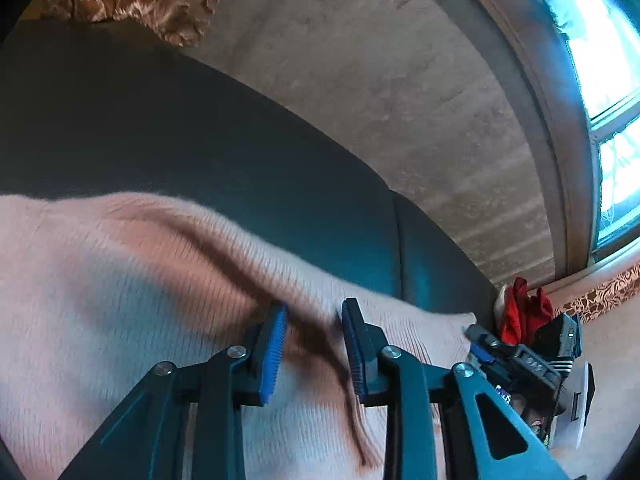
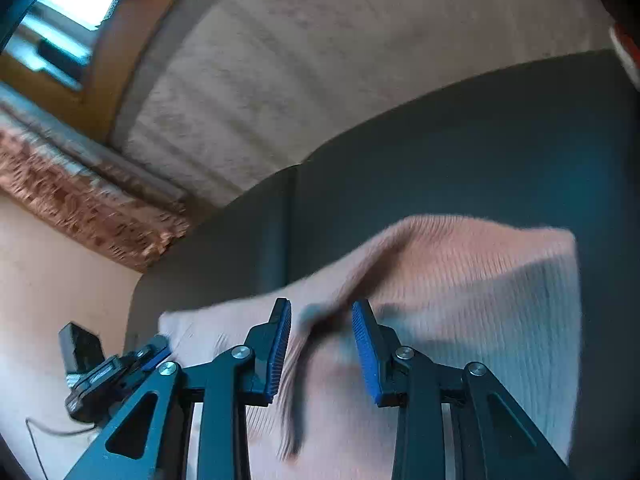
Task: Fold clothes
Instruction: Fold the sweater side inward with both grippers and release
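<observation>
A pink ribbed knit garment (image 1: pixel 120 280) lies against the dark sofa back (image 1: pixel 200 140). A raised fold of it runs down between the blue pads of my left gripper (image 1: pixel 316 306). The jaws stand apart and do not pinch the fold. In the right wrist view the same garment (image 2: pixel 480 300) spreads to the right. A blurred ridge of it passes between the pads of my right gripper (image 2: pixel 321 303), which are also apart. Each view shows the other gripper's black body at the garment's far corner: (image 1: pixel 528 360) in the left wrist view, (image 2: pixel 112 368) in the right.
A red cloth (image 1: pixel 520 316) is bunched at the sofa's right end. A bright window (image 1: pixel 600 80) and a rough plaster wall (image 1: pixel 400 80) stand behind. Patterned brown fabric (image 2: pixel 80 208) runs below the sill. A small black box (image 2: pixel 78 346) and a thin cable lie on the pale surface.
</observation>
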Tool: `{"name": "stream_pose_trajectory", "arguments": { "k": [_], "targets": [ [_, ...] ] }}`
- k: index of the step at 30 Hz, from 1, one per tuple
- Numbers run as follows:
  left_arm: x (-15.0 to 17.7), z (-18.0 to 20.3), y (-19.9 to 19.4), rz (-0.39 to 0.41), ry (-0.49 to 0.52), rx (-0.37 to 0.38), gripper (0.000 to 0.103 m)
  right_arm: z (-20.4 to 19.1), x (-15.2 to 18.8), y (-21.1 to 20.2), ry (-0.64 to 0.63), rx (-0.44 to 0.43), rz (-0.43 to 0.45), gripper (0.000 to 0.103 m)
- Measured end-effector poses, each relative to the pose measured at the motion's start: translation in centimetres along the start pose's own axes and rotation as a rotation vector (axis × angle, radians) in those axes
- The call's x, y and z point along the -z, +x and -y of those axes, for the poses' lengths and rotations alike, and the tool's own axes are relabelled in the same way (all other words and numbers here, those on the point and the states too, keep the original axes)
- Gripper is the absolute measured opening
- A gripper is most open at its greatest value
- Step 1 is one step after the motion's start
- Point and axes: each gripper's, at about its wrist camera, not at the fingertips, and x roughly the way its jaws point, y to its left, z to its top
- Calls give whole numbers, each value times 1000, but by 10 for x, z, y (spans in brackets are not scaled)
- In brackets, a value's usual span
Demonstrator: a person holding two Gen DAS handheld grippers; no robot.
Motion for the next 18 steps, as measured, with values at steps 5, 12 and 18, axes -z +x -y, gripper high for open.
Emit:
{"name": "stream_pose_trajectory", "arguments": {
  "k": [5, 12, 18],
  "targets": [
    [-11, 2, 5, 45, 117, -84, 13, -11, -9, 20, -48, 58, 3, 6],
    [-21, -6, 21, 68, 208, -229, 13, -20, 2, 29, -206, 174, 48, 6],
    [-3, -14, -10, 117, 201, -264, 21, -3, 2, 18, -163, 140, 51, 8]
  ]
}}
